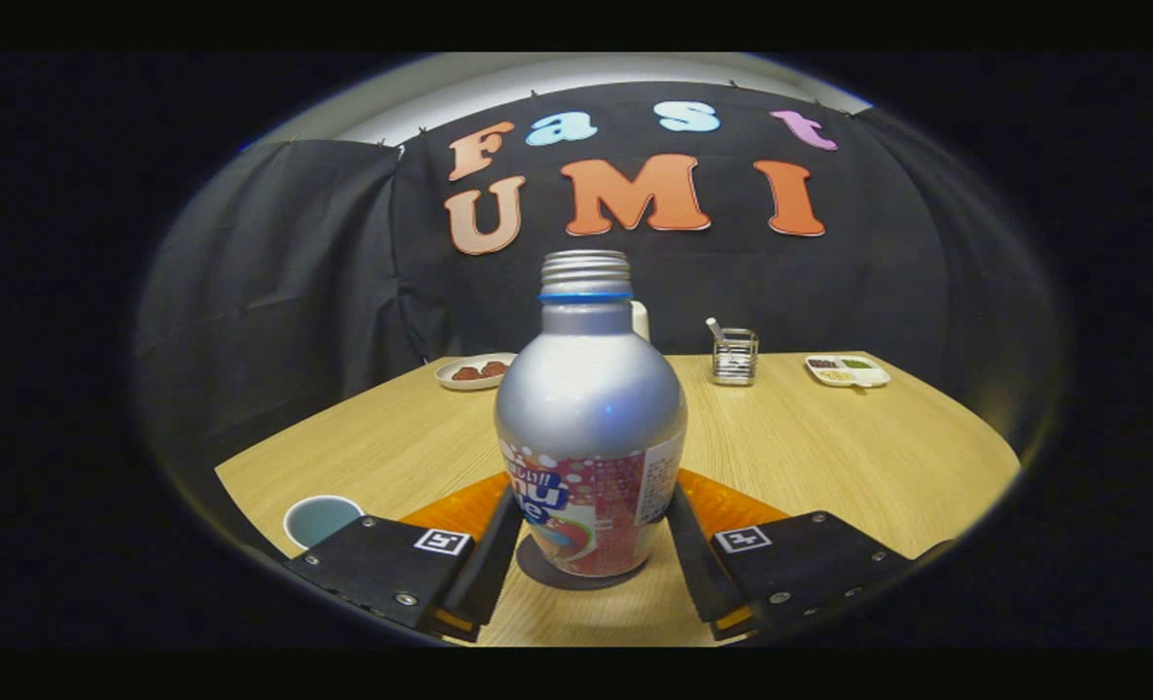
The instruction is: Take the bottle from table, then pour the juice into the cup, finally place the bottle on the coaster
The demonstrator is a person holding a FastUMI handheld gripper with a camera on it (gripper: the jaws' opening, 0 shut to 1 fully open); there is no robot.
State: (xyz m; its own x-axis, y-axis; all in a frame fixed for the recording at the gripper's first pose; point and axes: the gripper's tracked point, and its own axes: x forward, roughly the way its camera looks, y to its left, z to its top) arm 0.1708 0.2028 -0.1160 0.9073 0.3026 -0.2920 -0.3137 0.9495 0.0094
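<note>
To the left of the left finger, close beside it, stands the cup (322,518), pale blue inside; whether it has juice in it I cannot tell. Farther off on that side, well beyond the fingers, a plate (476,371) with some reddish food lies on the table (858,457). Between the two fingers stands the bottle (589,418), upright, silver on top with a printed label below and a threaded neck with no cap on it. The gripper (588,544) has its fingers at the two sides of the label, and both seem to touch it, but I cannot tell if they really press or just rest there. The bottle base seems to sit on the wood, with a shadow under it. Just behind the bottle, reaching out to both sides past the fingers, lies the orange coaster (732,506). Beyond the right side stand a small clear holder (734,356) and a divided dish (847,369), far away. I judge this is either the first step, the grasp, or the last one near the coaster; I cannot say which. If the grasp, the next move needs a firm squeeze, a straight lift, then a careful tilt toward the cup at left, because the open neck can spill.
</note>
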